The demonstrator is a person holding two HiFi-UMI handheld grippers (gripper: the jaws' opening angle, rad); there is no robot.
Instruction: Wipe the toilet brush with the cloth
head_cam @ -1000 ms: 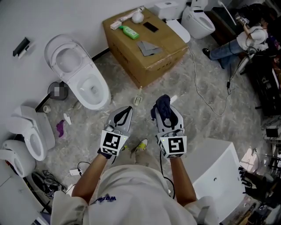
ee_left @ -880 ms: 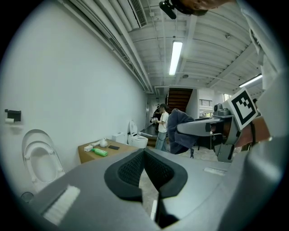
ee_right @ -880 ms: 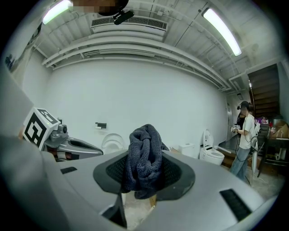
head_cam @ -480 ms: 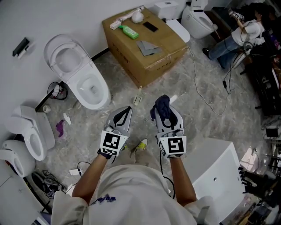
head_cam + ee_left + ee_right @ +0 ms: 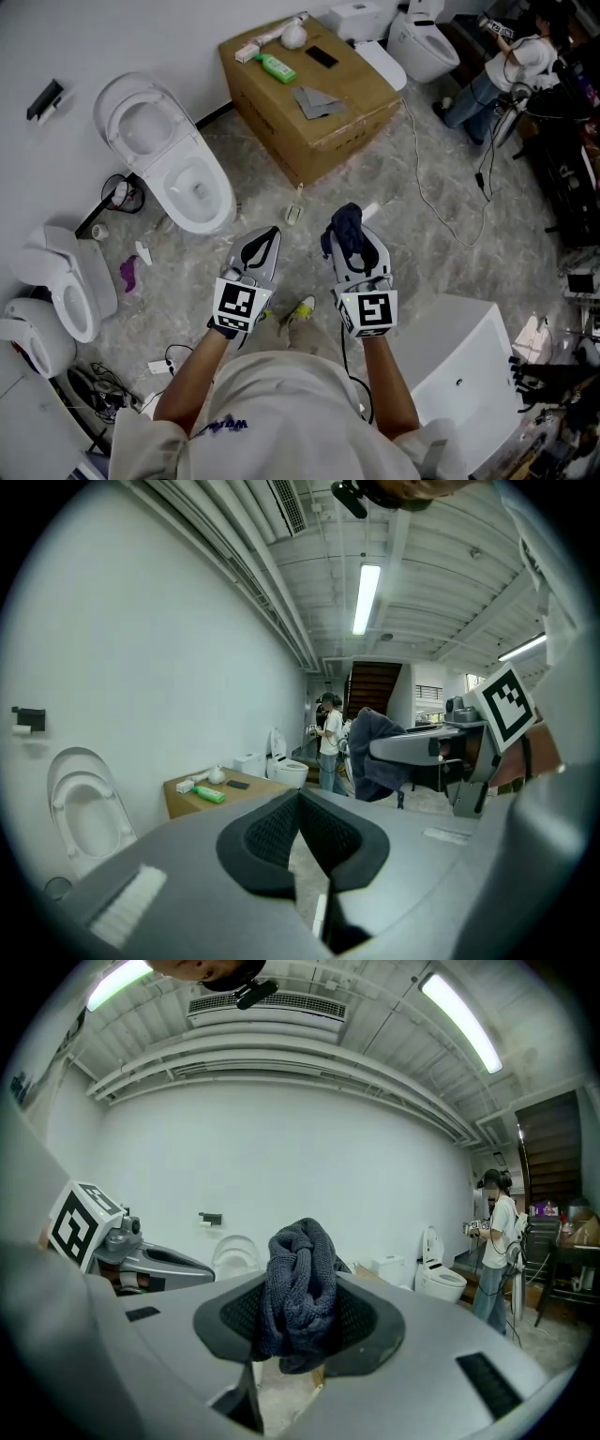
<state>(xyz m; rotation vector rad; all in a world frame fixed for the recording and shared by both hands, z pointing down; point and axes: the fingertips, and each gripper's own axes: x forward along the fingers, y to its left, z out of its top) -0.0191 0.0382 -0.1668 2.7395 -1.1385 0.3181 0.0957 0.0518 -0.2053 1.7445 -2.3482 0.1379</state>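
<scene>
Wiping has not begun, by the look of it. The right gripper [image 5: 354,246] is pinching a dark blue cloth [image 5: 348,223], bunched up between its jaws. The left gripper [image 5: 263,242] is pressed together with nothing in it. Both are near the person, side by side above the floor. A white thing with a long handle, likely the toilet brush [image 5: 291,36], lies far off on the cardboard box [image 5: 328,131], well apart from the cloth. Getting the brush and all the wiping are left.
</scene>
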